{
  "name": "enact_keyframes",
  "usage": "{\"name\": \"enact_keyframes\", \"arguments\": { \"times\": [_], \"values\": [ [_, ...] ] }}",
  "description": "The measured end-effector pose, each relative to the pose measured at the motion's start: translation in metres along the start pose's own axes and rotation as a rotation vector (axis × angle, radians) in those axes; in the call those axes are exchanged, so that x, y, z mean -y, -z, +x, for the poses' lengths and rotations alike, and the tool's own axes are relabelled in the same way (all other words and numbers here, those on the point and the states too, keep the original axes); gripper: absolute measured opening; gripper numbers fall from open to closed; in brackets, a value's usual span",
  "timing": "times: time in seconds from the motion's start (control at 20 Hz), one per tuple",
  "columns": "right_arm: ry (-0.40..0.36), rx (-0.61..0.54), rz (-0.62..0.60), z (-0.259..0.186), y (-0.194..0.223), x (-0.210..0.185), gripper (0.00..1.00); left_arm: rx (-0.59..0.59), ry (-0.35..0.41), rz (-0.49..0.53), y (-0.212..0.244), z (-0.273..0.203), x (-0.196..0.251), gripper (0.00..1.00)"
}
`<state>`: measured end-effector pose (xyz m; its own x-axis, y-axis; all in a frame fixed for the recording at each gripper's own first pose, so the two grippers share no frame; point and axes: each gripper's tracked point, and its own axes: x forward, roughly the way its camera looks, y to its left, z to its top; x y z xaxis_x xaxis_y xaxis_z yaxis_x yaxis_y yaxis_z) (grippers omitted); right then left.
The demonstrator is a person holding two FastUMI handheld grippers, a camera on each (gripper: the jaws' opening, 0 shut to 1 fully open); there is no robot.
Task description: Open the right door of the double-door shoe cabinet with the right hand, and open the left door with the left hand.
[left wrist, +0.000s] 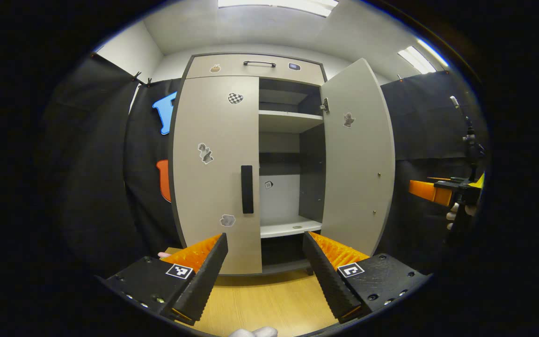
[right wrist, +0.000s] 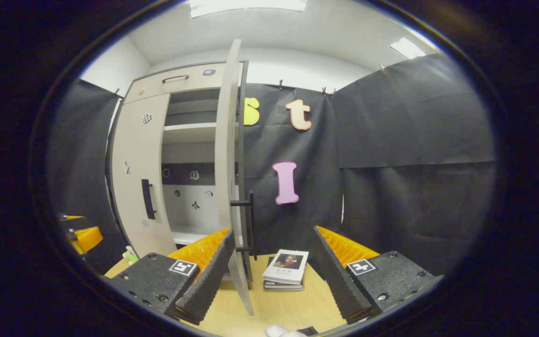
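Note:
The beige shoe cabinet (left wrist: 255, 68) stands straight ahead in the left gripper view. Its left door (left wrist: 213, 159) is shut, with a dark vertical handle (left wrist: 247, 189) at its inner edge. The right door (left wrist: 358, 159) is swung wide open, baring the shelves (left wrist: 290, 120). My left gripper (left wrist: 265, 236) is open, low in front of the left door and apart from the handle. In the right gripper view the right door (right wrist: 226, 154) shows edge-on, its handle (right wrist: 250, 224) just beyond the open right gripper (right wrist: 273, 236). The door's lower edge runs close beside that gripper's left finger (right wrist: 206, 281).
A small stack of books (right wrist: 286, 269) lies on the wooden floor (left wrist: 269, 299) by the open door. Black cloth walls close in on both sides. The right gripper (left wrist: 442, 189), held by a gloved hand, shows far right in the left gripper view. A small green object (right wrist: 130, 255) sits by the cabinet's foot.

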<state>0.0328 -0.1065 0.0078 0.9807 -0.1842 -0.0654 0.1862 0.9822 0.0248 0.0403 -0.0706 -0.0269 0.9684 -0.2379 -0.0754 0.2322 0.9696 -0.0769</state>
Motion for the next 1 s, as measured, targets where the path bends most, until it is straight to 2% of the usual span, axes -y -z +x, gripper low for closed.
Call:
{"name": "enact_keyframes", "arguments": {
  "times": [0.2, 0.4, 0.6, 0.75, 1.0],
  "values": [
    [-0.079, -0.045, 0.018, -0.013, 0.014, -0.044, 1.0, 0.018, -0.057, 0.031, -0.004, 0.0, -0.02, 0.96],
    [-0.143, -0.011, -0.008, -0.028, 0.017, -0.081, 0.99, 0.022, -0.097, 0.036, -0.005, 0.006, -0.03, 0.96],
    [-0.229, -0.03, -0.028, -0.034, 0.027, -0.115, 0.99, 0.016, -0.116, 0.027, -0.004, 0.016, -0.034, 0.96],
    [-0.264, -0.044, -0.039, -0.034, 0.031, -0.124, 1.0, 0.025, -0.129, 0.026, -0.008, 0.024, -0.036, 0.96],
    [-0.286, -0.038, -0.043, -0.02, 0.023, -0.13, 0.99, 0.047, -0.15, 0.031, -0.02, 0.064, -0.042, 0.96]
  ]
}}
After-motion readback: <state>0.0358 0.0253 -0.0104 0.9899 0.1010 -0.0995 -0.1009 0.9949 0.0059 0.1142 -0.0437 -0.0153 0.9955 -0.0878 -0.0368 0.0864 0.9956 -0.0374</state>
